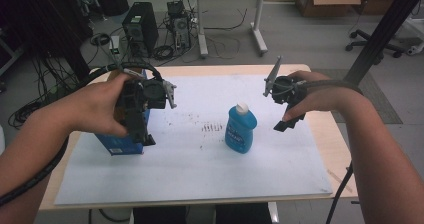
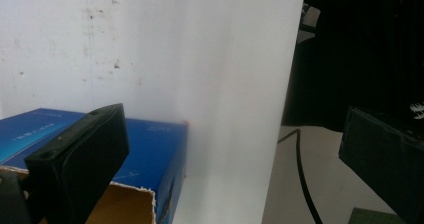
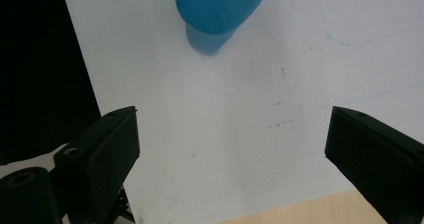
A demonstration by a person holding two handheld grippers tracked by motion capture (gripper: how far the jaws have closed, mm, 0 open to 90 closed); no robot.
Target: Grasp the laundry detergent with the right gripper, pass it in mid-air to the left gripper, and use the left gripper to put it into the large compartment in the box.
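Note:
A blue cardboard box (image 1: 119, 145) stands at the left of the white sheet, its torn open top (image 2: 125, 204) showing brown inside. My left gripper (image 1: 143, 135) hangs over the box's right side, pointing down. In the left gripper view the gripper (image 2: 232, 119) is open, one jaw above the box (image 2: 155, 144) and the other out past the sheet's edge. A blue bottle (image 1: 240, 129) with a white cap stands in the middle of the sheet. My right gripper (image 1: 284, 124) hovers to its right, open and empty (image 3: 232, 119), with the bottle (image 3: 220, 9) ahead of its jaws.
The white sheet (image 1: 200, 169) covers most of a light wooden table (image 1: 340, 149). A black cable (image 2: 302, 179) trails off the table's edge. Beyond the table are computer towers (image 1: 140, 26), loose cables, a desk (image 1: 230, 14) and a chair base (image 1: 375, 41). A black post (image 1: 385, 26) rises at the right.

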